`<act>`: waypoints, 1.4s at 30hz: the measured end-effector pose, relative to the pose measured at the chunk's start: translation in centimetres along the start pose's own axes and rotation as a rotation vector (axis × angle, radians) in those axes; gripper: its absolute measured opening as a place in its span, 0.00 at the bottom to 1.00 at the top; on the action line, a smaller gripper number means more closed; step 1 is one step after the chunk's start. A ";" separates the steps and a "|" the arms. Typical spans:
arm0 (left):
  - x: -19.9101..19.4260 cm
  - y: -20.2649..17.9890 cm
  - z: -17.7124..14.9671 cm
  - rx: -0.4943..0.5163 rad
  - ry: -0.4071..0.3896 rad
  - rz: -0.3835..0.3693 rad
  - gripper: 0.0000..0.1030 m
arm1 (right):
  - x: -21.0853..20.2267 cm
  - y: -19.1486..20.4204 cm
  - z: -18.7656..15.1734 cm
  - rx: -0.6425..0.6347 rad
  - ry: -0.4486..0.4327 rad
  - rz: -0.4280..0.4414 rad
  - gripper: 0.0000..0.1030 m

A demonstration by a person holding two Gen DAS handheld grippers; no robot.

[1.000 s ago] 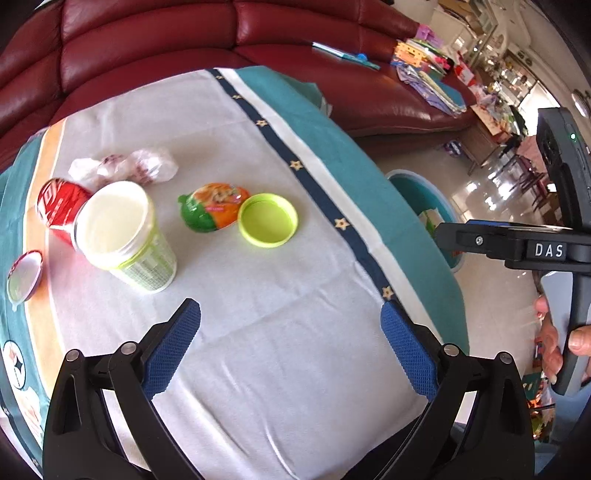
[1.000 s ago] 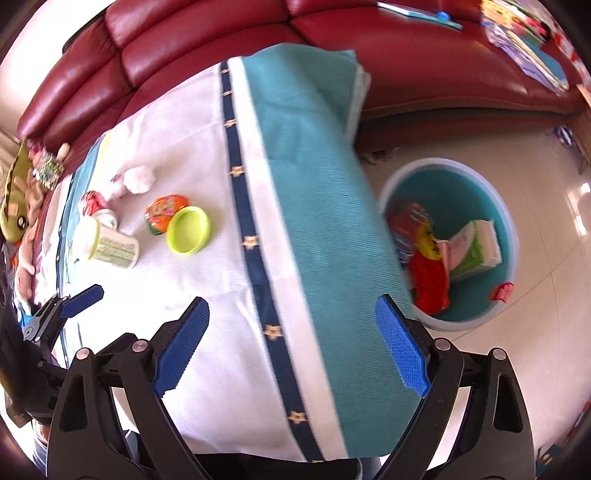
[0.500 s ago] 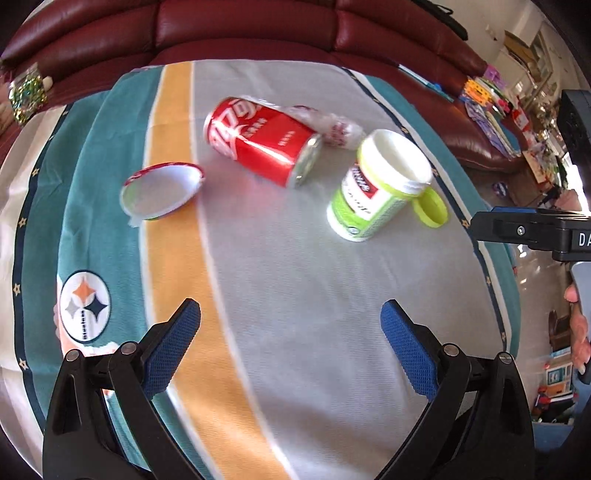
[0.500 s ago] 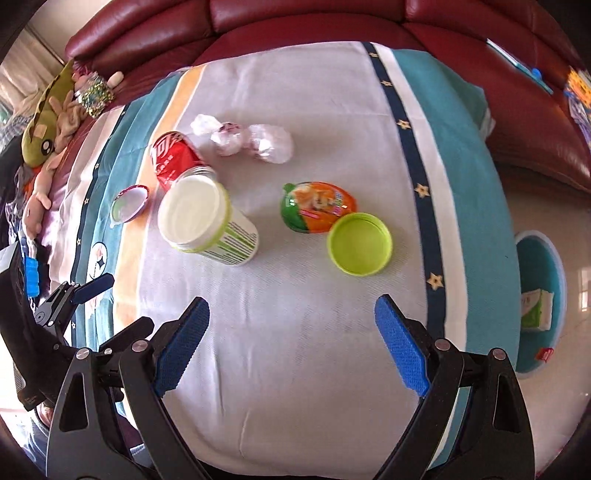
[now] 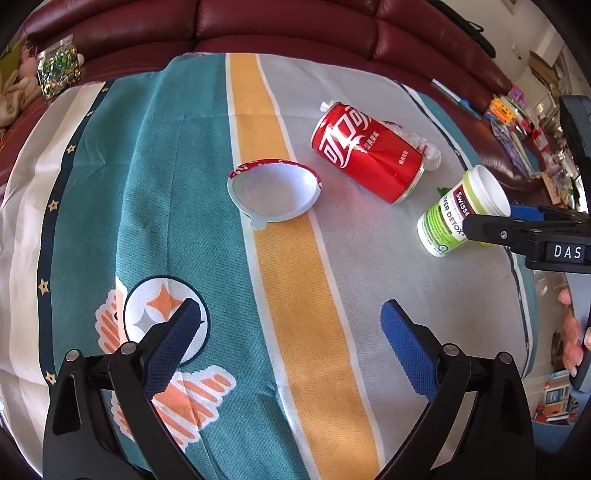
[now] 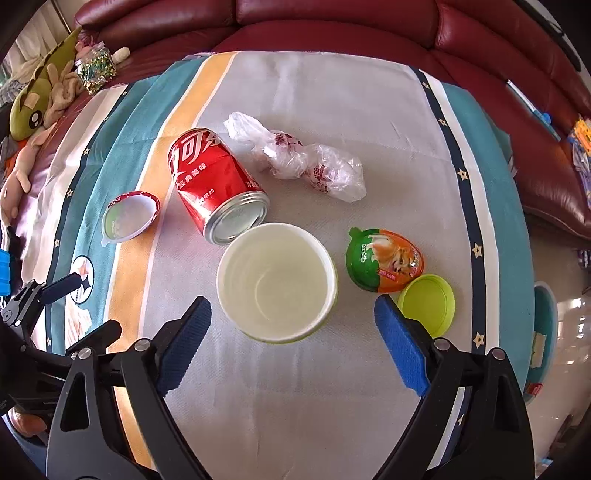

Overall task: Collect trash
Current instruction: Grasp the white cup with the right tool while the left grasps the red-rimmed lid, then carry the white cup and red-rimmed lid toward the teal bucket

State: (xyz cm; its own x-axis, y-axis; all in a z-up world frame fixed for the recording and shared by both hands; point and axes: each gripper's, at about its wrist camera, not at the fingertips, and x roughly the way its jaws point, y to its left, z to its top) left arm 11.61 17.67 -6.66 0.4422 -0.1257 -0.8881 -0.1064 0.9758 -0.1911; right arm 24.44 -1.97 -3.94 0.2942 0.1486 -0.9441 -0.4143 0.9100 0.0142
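Trash lies on a striped tablecloth (image 6: 332, 406). A red soda can (image 6: 214, 184) lies on its side, also in the left wrist view (image 5: 365, 155). An open white and green supplement tub (image 6: 277, 288) stands upright just ahead of my open, empty right gripper (image 6: 291, 343); it also shows in the left wrist view (image 5: 461, 210). A crumpled plastic bag (image 6: 303, 158), a green and orange egg-shaped pack (image 6: 384, 262), a lime lid (image 6: 426, 302) and a peeled foil lid (image 5: 273, 192) lie around. My left gripper (image 5: 291, 347) is open and empty, short of the foil lid.
A dark red leather sofa (image 6: 332, 26) curves behind the table. Plush toys (image 6: 37, 99) and a glitter jar (image 5: 59, 70) sit at the far left. A teal bin (image 6: 543, 325) stands on the floor right of the table. The right gripper's body (image 5: 535, 236) crosses the left wrist view.
Both grippers have swung left and moved in over the table. The right one now hovers close over the open tub; the left one faces the foil lid and can.
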 end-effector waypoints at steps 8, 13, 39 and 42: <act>0.8 0.7 1.4 0.032 -0.012 0.021 0.95 | 0.0 0.7 0.3 -0.022 -0.001 0.045 0.49; 1.6 0.9 3.5 0.088 -0.022 0.044 0.95 | -0.7 -0.4 -0.3 0.001 0.007 0.061 0.49; 4.2 -1.7 4.6 0.256 -0.006 0.038 0.59 | -0.8 -3.8 -0.6 0.083 0.027 0.129 0.49; 3.7 -2.3 3.9 0.240 -0.002 0.035 0.60 | -1.3 -4.1 -0.9 0.083 0.020 0.132 0.49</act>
State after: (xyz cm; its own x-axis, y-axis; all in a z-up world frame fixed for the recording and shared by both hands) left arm 16.94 15.70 -7.92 0.4433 -0.0908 -0.8918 0.0925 0.9942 -0.0553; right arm 24.95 -6.22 -3.08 0.2243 0.2621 -0.9386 -0.3755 0.9120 0.1649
